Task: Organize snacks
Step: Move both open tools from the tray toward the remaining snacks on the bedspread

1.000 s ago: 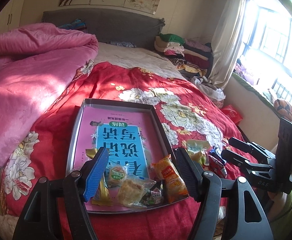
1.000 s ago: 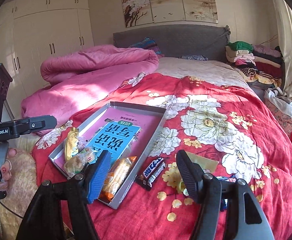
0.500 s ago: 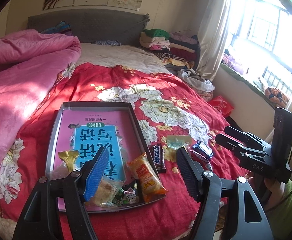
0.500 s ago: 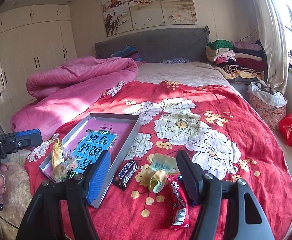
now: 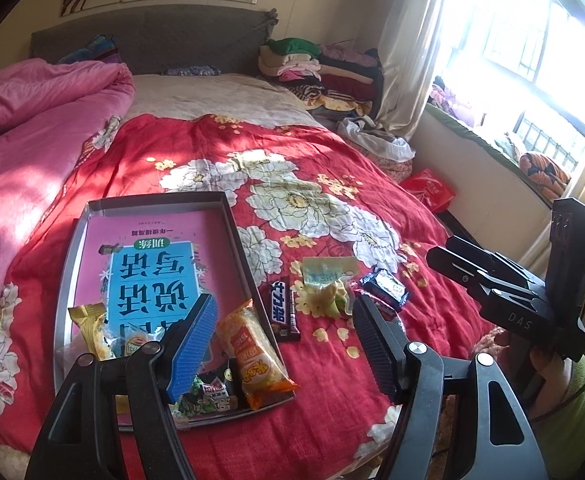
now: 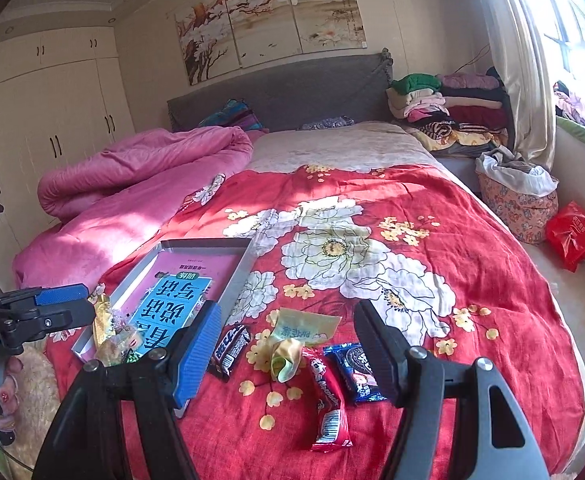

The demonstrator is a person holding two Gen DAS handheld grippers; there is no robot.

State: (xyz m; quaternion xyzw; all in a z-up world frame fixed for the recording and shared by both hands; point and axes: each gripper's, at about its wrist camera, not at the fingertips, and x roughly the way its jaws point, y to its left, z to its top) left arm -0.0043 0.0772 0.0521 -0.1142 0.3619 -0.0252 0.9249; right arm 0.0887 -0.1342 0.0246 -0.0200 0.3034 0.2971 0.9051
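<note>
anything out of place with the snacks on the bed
Yes. Four snacks lie loose on the red bedspread beside the tray: a dark chocolate bar, a pale yellow-green packet, a red stick pack and a blue cookie pack.

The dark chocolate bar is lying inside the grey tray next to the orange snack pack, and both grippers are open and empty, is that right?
Not quite. The dark chocolate bar lies on the red bedspread just outside the grey tray, beside its rim, as the left wrist view shows. The orange snack pack is in the tray, and the left gripper and right gripper are open and empty.
</note>
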